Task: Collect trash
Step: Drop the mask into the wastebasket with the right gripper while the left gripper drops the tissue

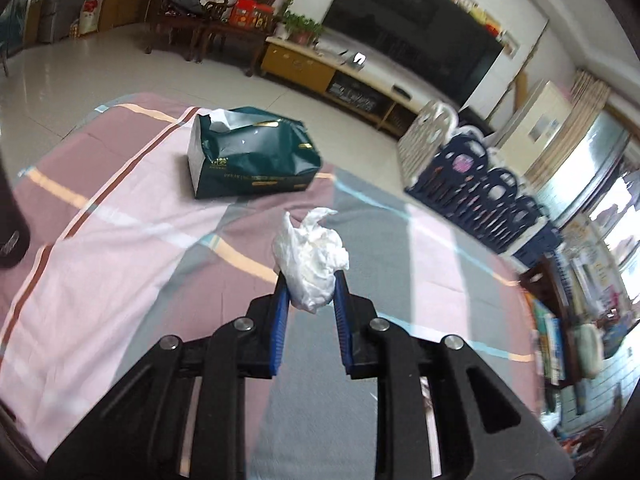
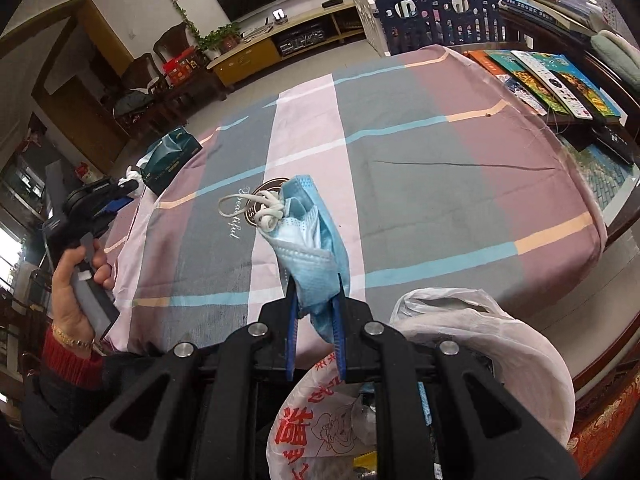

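The left tool (image 1: 309, 280) grips a crumpled white tissue (image 1: 310, 256), lifted above the plaid-covered table (image 1: 120, 216) near a dark green tissue pack (image 1: 252, 156). The right tool (image 2: 316, 292) is clenched on a folded blue mask (image 2: 310, 240), its ear loops dangling, over the table's near edge. A white plastic bag (image 2: 480, 344) with red print gapes just below.

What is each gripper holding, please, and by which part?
Left gripper pinches the crumpled tissue by its lower end; right gripper pinches the blue face mask by its lower folded edge.
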`<action>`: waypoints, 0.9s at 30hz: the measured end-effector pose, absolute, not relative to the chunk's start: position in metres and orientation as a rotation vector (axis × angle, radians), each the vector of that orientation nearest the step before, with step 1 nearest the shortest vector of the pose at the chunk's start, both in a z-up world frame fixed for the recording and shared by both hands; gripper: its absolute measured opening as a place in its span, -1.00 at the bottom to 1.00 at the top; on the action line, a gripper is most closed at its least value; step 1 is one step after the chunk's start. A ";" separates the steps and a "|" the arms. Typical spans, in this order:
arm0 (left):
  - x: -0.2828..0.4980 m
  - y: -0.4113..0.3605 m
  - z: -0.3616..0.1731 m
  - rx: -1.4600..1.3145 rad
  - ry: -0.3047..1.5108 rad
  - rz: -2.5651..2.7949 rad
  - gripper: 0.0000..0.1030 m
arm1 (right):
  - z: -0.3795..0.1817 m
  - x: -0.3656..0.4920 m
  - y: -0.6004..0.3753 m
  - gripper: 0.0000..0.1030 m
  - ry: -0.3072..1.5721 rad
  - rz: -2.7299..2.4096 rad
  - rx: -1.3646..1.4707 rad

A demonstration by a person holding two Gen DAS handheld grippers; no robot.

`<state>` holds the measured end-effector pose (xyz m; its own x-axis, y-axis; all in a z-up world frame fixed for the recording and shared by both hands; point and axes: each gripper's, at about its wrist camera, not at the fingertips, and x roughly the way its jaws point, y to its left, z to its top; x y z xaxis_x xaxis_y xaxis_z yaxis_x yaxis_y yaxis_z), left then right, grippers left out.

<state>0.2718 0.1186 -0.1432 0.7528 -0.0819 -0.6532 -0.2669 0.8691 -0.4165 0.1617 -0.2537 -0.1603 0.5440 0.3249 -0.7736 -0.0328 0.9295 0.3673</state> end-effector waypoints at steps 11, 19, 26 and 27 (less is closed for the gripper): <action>0.107 0.013 -0.126 -0.392 0.793 -0.011 -0.56 | -0.163 0.082 -0.274 -0.69 1.028 0.143 0.225; 0.051 -0.081 -0.117 -0.136 0.824 -0.235 -0.52 | -0.150 0.045 -0.318 -0.69 1.027 0.012 0.228; 0.039 -0.091 -0.116 -0.140 0.828 -0.286 -0.52 | -0.187 0.028 -0.322 -0.68 1.139 -0.025 0.229; 0.039 -0.091 -0.117 -0.140 0.830 -0.286 -0.52 | -0.194 0.030 -0.321 -0.57 1.165 -0.027 0.241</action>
<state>0.0391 -0.0910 -0.1165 0.6392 -0.3044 -0.7062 0.1955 0.9525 -0.2336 0.0300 -0.3214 -0.1942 0.3973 0.1030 -0.9119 0.1459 0.9740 0.1736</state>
